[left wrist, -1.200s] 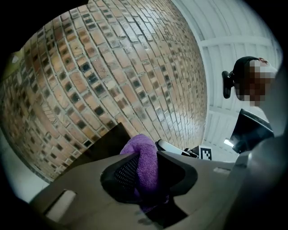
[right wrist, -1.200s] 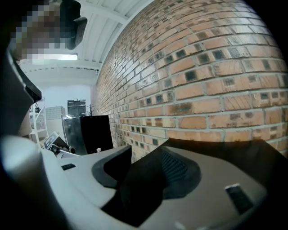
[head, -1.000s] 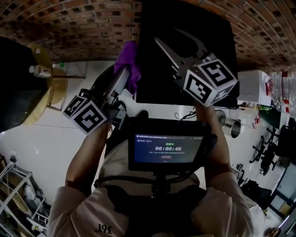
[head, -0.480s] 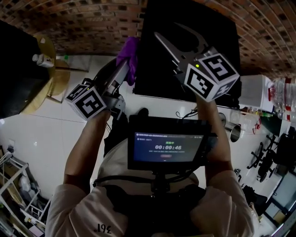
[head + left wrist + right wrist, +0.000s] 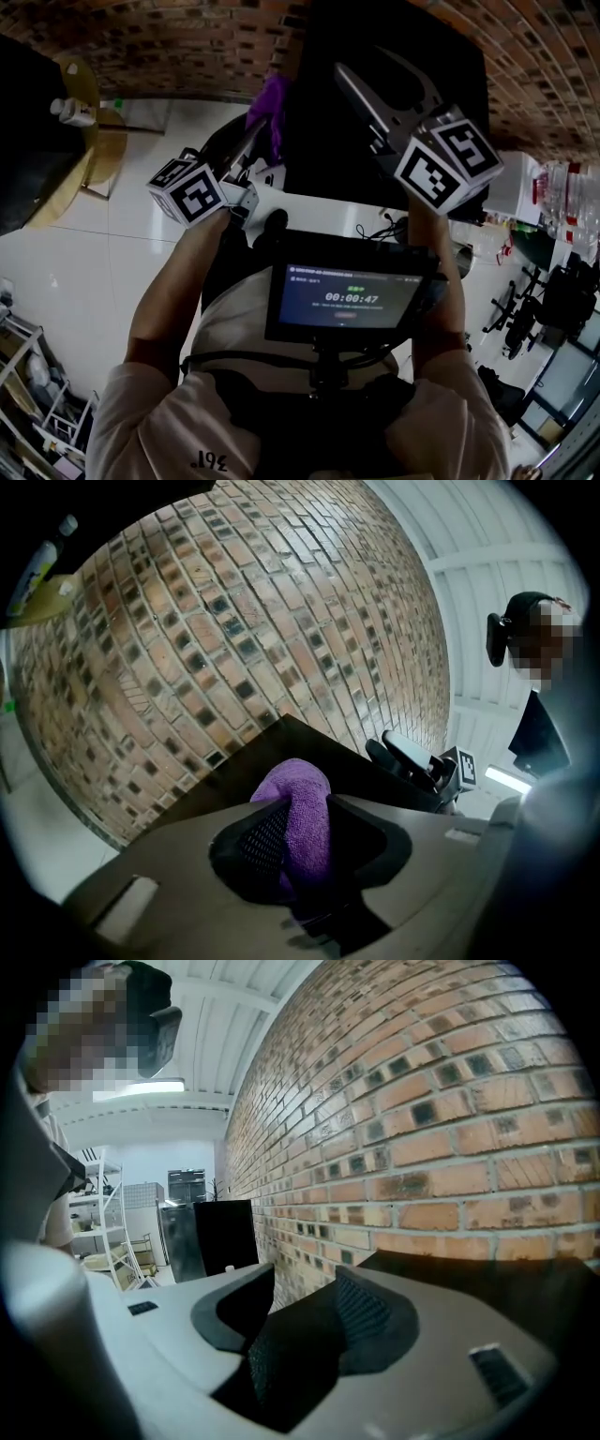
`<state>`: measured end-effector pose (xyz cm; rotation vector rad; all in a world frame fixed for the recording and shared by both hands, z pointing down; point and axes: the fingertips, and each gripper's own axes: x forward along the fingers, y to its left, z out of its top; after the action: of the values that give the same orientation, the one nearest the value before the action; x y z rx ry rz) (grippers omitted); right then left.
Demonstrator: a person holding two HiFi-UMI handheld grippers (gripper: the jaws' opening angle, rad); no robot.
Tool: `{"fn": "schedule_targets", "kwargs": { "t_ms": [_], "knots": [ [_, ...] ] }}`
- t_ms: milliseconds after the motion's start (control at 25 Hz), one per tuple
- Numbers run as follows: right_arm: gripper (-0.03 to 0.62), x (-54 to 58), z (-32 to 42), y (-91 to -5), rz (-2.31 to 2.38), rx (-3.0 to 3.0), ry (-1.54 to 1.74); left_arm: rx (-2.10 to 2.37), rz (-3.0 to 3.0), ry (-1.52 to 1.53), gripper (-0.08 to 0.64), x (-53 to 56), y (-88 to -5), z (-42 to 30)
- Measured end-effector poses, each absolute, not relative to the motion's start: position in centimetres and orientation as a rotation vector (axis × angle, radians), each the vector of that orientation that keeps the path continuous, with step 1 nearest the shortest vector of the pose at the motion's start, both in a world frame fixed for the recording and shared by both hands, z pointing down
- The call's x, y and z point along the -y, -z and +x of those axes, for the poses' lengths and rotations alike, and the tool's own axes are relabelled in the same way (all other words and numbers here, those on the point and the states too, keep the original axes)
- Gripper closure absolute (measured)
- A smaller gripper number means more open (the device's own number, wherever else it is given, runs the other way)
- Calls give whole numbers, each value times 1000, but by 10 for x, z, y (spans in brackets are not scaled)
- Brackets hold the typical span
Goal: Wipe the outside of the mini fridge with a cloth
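**Left gripper sinks with the cloth beside the fridge's left edge**

Since a second ago the left gripper [image 5: 255, 141] has dropped lower beside the mini fridge [image 5: 323, 150], carrying the cloth with it; the right gripper has kept its place.

The mini fridge stands black against the brick wall [image 5: 169, 47], and its left edge runs straight ahead of the person. The purple cloth [image 5: 272, 117] sits right at that edge, bunched between the left gripper's jaws, which pinch it firmly. In the left gripper view the cloth [image 5: 295, 785] pokes out past the jaws toward the dark fridge body [image 5: 234, 780]. Whether it actually presses on the surface I cannot tell.

The fridge lies just to the right of the cloth, so the left hand is the nearer one for wiping. The right gripper [image 5: 366, 61] hovers over the fridge top, jaws spread and empty.
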<state>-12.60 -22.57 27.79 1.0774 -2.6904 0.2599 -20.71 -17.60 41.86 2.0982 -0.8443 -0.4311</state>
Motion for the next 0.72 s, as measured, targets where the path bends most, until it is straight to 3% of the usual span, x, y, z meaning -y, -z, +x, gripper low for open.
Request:
{"fn": "schedule_targets", "kwargs": {
  "t_ms": [720],
  "knots": [
    [393, 222, -125, -274, 1087, 2686, -265, 915, 2063, 356, 445, 178, -494, -204]
  ]
}}
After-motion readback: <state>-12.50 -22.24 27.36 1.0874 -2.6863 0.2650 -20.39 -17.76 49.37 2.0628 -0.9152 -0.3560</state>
